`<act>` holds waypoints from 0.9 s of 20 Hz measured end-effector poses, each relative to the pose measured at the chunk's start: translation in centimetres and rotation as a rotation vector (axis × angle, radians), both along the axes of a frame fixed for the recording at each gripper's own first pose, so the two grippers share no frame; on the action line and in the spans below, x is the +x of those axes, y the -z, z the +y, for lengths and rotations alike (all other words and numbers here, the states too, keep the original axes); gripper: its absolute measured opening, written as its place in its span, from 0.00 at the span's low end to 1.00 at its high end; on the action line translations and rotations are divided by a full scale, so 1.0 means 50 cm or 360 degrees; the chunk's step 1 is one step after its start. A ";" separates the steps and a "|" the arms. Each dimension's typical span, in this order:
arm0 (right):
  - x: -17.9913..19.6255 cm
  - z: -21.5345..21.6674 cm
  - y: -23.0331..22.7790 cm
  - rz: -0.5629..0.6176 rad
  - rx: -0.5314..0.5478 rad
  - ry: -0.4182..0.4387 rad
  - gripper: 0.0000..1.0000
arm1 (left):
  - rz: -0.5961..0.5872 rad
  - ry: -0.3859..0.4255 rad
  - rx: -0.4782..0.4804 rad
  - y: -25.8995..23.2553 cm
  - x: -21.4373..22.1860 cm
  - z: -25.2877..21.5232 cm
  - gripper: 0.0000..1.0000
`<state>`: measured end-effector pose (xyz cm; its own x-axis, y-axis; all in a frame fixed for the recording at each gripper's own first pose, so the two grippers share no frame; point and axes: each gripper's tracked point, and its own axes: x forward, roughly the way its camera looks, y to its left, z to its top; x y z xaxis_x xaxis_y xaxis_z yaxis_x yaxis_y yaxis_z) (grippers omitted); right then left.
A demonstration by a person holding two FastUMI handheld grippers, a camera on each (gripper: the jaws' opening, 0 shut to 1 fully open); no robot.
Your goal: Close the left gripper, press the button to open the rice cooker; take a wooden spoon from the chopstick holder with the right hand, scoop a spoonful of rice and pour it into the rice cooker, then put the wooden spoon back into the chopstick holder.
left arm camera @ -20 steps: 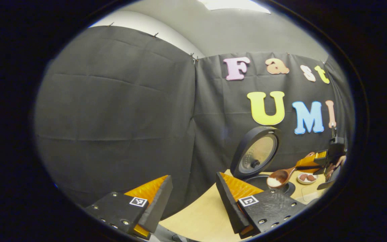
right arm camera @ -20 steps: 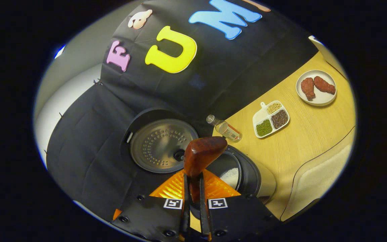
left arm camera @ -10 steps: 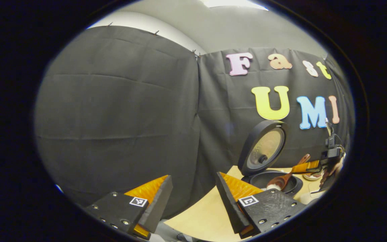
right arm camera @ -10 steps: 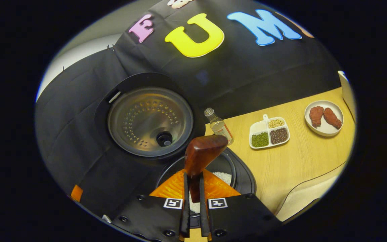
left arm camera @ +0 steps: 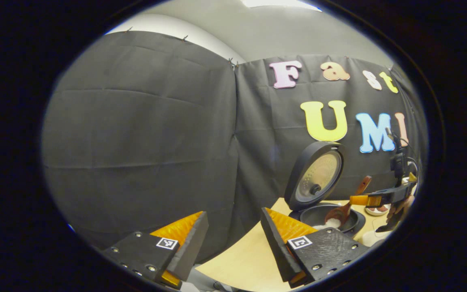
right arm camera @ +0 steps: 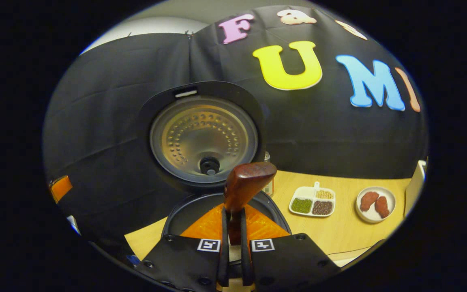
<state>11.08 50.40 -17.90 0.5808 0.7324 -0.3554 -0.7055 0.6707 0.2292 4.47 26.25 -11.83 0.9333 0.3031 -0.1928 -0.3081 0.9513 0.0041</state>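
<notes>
The black rice cooker stands open on the wooden table, its lid upright; white rice lies in its pot. In the left gripper view the far right gripper holds the wooden spoon tipped bowl-down into the pot. My left gripper is open, low at the table's left edge, holding nothing. In the right gripper view my right gripper is shut on the wooden spoon's handle, right over the cooker's pot rim, with the lid straight ahead.
On the table to the right of the cooker lie a white divided dish of beans and a small plate with two brown pieces. A small bottle stands behind the spoon handle. A hand holds the far gripper.
The right gripper has rolled level and tipped the spoon steeper into the pot; the rice has left the spoon's bowl. The left gripper has barely moved.
</notes>
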 end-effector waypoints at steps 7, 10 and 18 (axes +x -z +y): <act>0.012 0.002 -0.025 -0.0454 -0.0199 -0.0059 0.14 | -0.0011 0.0037 0.0010 -0.007 0.018 -0.021 0.82; 0.008 -0.003 -0.044 -0.0663 -0.0271 -0.0098 0.13 | -0.0014 0.0045 0.0009 -0.007 0.020 -0.024 0.82; -0.012 -0.011 -0.080 -0.0647 -0.0198 -0.0133 0.14 | -0.0062 0.0085 -0.0003 -0.031 0.033 -0.048 0.82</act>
